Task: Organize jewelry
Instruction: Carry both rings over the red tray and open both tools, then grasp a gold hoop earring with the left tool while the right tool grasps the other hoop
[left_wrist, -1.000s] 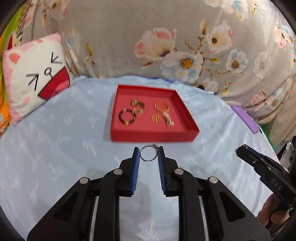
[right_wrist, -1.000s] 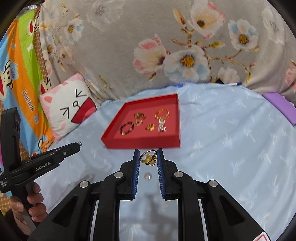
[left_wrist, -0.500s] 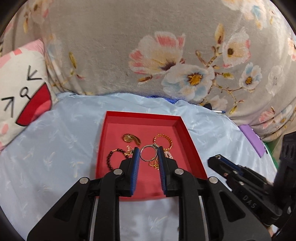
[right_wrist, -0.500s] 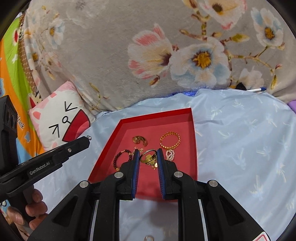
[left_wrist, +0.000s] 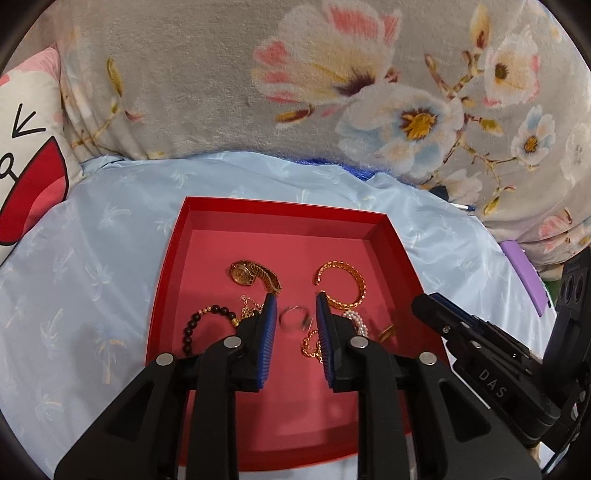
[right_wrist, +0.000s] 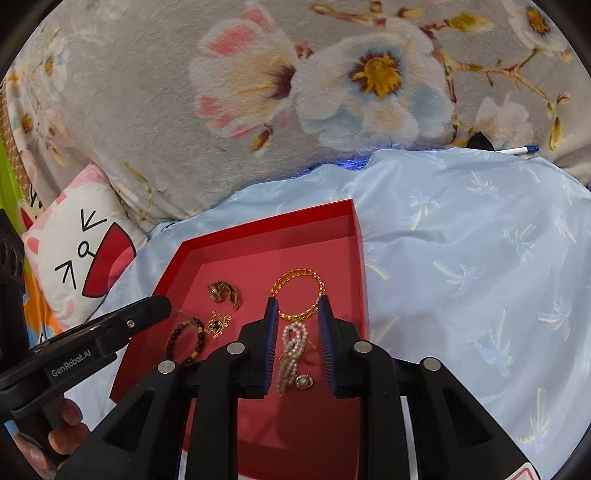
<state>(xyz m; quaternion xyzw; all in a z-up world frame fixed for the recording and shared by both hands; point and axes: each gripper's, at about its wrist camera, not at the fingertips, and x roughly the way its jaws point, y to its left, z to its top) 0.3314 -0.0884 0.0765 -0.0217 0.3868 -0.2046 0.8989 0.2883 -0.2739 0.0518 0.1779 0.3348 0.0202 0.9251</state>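
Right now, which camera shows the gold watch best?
Left wrist view: the gold watch lies unobstructed in the red tray, dial visible. In the right wrist view it looks smaller and foreshortened, with no dial readable.

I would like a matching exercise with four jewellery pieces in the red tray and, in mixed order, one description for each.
Things:
1. watch
2. bead bracelet
3. pearl strand
4. silver ring

Descriptions:
A. white, between the right gripper's fingers
B. dark, near the tray's left wall
C. gold, with a round dial
D. blurred, loose between the left gripper's opening fingers

Pairs: 1-C, 2-B, 3-A, 4-D
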